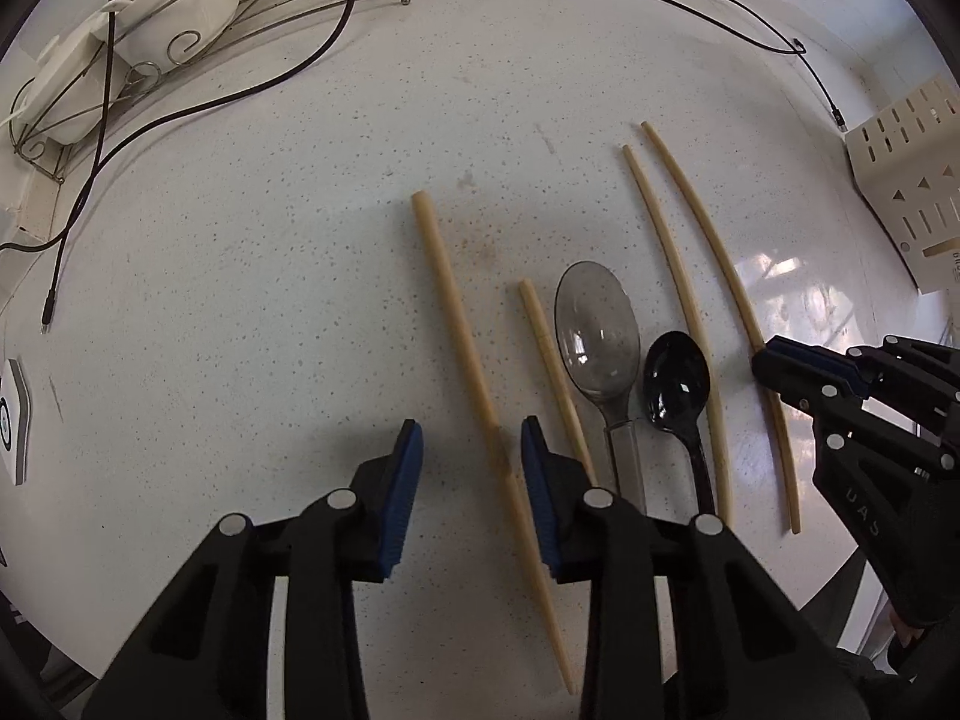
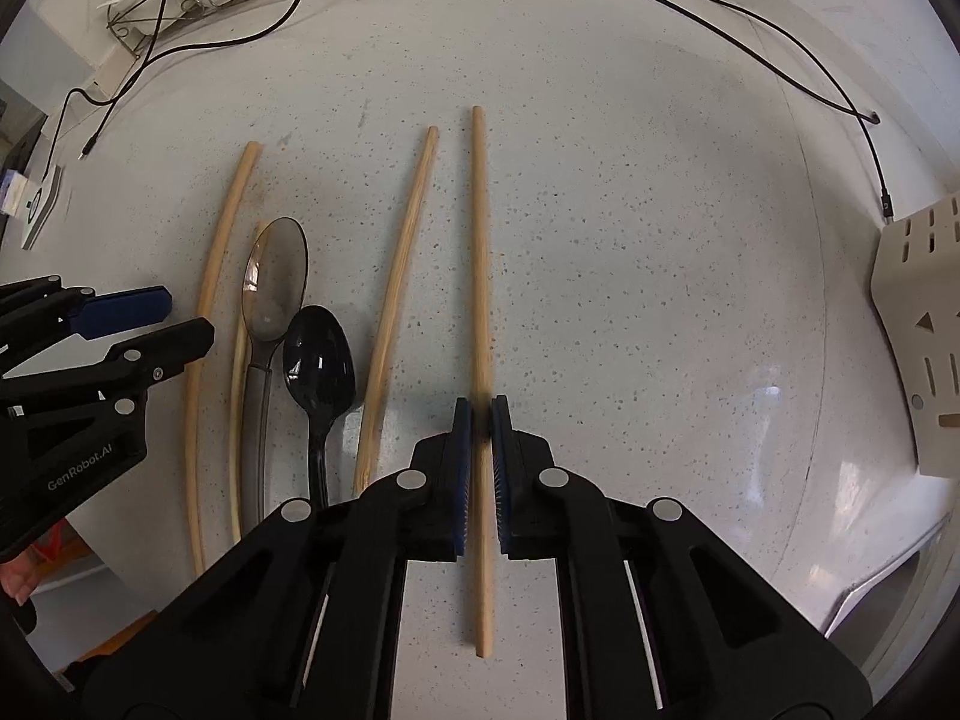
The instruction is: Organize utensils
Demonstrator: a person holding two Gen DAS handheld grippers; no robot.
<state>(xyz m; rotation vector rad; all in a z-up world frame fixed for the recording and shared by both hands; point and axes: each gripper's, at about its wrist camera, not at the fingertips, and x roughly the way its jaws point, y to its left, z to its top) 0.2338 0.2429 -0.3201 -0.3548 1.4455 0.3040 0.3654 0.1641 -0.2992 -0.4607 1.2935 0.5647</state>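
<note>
Several bamboo chopsticks, a clear grey spoon [image 1: 597,330] and a black spoon [image 1: 678,378] lie side by side on the speckled white counter [image 1: 240,300]. My left gripper [image 1: 471,480] points down and stands open around the leftmost chopstick [image 1: 462,348], which runs close to the right pad without being pinched. My right gripper [image 2: 480,420] is shut on the rightmost chopstick [image 2: 479,228], blue pads pressed on its lower half. The same spoons show in the right wrist view, clear [image 2: 276,276] and black [image 2: 318,354]. Each gripper shows in the other's view, right [image 1: 762,366] and left [image 2: 189,318].
A cream perforated utensil holder [image 1: 912,192] [image 2: 918,330] lies at the right edge. A wire dish rack with white bowls [image 1: 150,18] sits at the back left. Black cables [image 1: 240,96] trail across the back of the counter. The counter's front edge runs close below the grippers.
</note>
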